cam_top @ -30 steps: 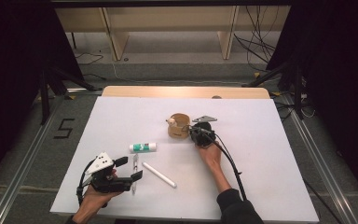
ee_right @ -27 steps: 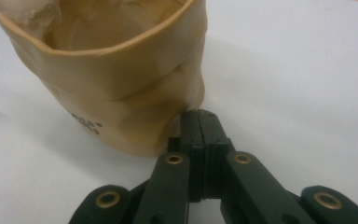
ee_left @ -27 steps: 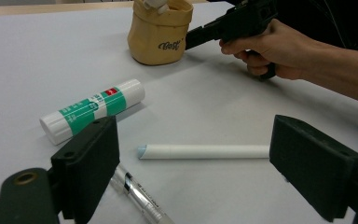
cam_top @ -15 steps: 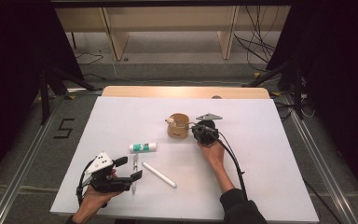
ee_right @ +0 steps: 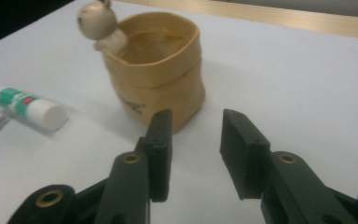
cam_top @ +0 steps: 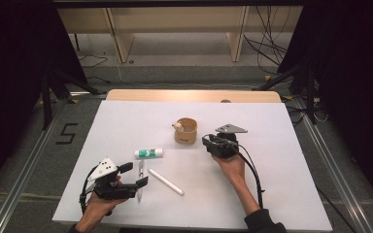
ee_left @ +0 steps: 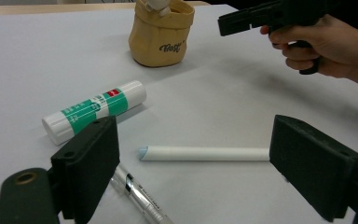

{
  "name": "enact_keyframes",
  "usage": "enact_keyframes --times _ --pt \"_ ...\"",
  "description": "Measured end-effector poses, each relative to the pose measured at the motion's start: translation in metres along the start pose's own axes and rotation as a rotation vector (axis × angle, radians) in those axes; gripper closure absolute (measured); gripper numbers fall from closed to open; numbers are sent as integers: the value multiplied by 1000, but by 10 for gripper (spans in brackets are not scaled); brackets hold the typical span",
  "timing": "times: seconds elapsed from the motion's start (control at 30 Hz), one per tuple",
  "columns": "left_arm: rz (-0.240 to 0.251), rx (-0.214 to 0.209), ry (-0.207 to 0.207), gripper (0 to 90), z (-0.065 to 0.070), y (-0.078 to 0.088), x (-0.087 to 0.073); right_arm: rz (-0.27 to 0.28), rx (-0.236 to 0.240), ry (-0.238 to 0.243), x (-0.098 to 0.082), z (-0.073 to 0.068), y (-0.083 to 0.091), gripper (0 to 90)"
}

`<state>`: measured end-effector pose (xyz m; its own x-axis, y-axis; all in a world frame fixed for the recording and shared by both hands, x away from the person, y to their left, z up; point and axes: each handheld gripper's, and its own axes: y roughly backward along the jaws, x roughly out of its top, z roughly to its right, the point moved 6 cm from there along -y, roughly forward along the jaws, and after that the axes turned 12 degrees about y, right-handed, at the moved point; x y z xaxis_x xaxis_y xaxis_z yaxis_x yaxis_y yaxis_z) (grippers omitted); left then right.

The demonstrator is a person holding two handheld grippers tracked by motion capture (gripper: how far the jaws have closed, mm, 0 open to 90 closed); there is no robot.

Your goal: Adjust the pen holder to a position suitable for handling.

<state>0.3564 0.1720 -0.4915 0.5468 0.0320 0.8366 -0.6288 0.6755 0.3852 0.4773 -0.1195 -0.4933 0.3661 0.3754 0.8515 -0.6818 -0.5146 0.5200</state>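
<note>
Tan pouch (cam_top: 186,131) upright mid-table, small figure (cam_top: 177,126) poking from its rim. Right gripper (ee_right: 193,140) just beside it, jaws just parted and empty. Left gripper (ee_left: 193,165) wide open over white stick (ee_left: 203,153), nothing held

My right gripper (cam_top: 209,141) raised, jaws just opening, nothing between, left gripper (cam_top: 135,175) low, jaws wide

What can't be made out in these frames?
- Pouch contents, right gripper view: wall hides all but the figure's head.
- Silver pen, left gripper view: cut by the bottom edge, partly behind the jaw.
- Glue stick label, high view: too small.
</note>
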Motion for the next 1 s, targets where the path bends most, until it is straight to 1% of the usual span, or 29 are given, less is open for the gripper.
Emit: enact_keyframes --times 0.03,0.1,0.13,0.2,0.23,0.27,0.3,0.37,0.4,0.43,0.53,0.63,0.7,0.73,0.83,1.0 --pt "0 2 -2 153 0 0 0 8 23 3 -2 -4 7 579" --pt "-2 4 -5 153 0 0 1 17 39 4 -4 -7 15 543" --pt "-3 10 -10 153 -1 0 1 17 39 4 -4 -7 15 543" --pt "-8 22 -6 153 -2 -1 2 33 55 7 -5 -10 26 498" --pt "-8 20 -2 153 -2 -2 2 33 55 7 -5 -10 26 498" --pt "-10 22 -4 153 -2 -2 2 44 56 12 -4 -10 33 478" --pt "-12 24 -9 153 -2 -2 3 44 56 12 -4 -10 33 478" --pt "-14 24 -11 153 -2 -3 4 61 69 8 -4 -11 40 463" --pt "-16 27 -11 153 -2 -4 5 70 75 13 -6 -13 47 450" --pt "-17 29 -18 153 -2 -5 7 70 75 13 -6 -13 47 450" --pt "-23 38 -29 153 -3 -7 12 78 88 12 -10 -15 56 438" --pt "-29 44 -31 153 -5 -10 17 80 95 16 -16 -16 64 407" --pt "-35 51 -42 153 -7 -11 20 82 94 14 -17 -15 66 399" --pt "-40 53 -46 153 -8 -12 21 88 97 11 -18 -15 70 381" --pt "-37 57 -44 153 -11 -13 26 89 97 9 -20 -15 73 367" --pt "-52 58 -60 153 -13 -17 31 85 104 9 -28 -18 80 350"
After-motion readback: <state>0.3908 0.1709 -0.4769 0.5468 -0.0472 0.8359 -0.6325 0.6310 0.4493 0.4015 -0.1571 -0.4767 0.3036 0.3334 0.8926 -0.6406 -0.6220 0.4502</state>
